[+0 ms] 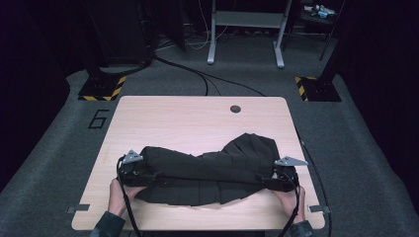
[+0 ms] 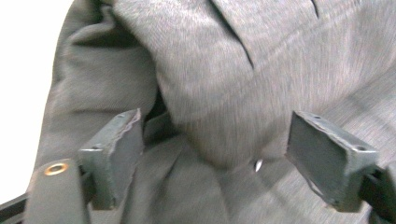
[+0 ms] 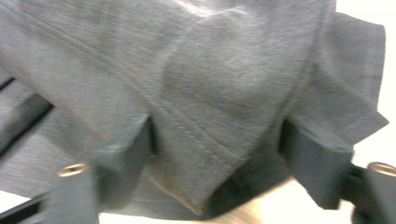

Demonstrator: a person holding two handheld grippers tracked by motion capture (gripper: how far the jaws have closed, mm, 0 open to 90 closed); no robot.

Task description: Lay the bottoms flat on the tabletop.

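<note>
A dark grey pleated garment (image 1: pixel 212 168) lies crumpled across the near half of the wooden table (image 1: pixel 197 118). Its near edge runs in a taut line between my two grippers. My left gripper (image 1: pixel 149 179) is at the garment's left end, and in the left gripper view a thick fold of the grey cloth (image 2: pixel 219 84) fills the gap in the left gripper (image 2: pixel 215 140). My right gripper (image 1: pixel 265 181) is at the right end. In the right gripper view a stitched corner of the cloth (image 3: pixel 205 116) spans from one pad of the right gripper (image 3: pixel 217 140) to the other. A hand holds each gripper.
A round cable hole (image 1: pixel 235 108) sits near the table's far edge. Beyond the table are a grey carpeted floor, cables, a metal desk frame (image 1: pixel 245 29) and black stands with yellow-black striped bases (image 1: pixel 103 88). A cable trails from each gripper over the near edge.
</note>
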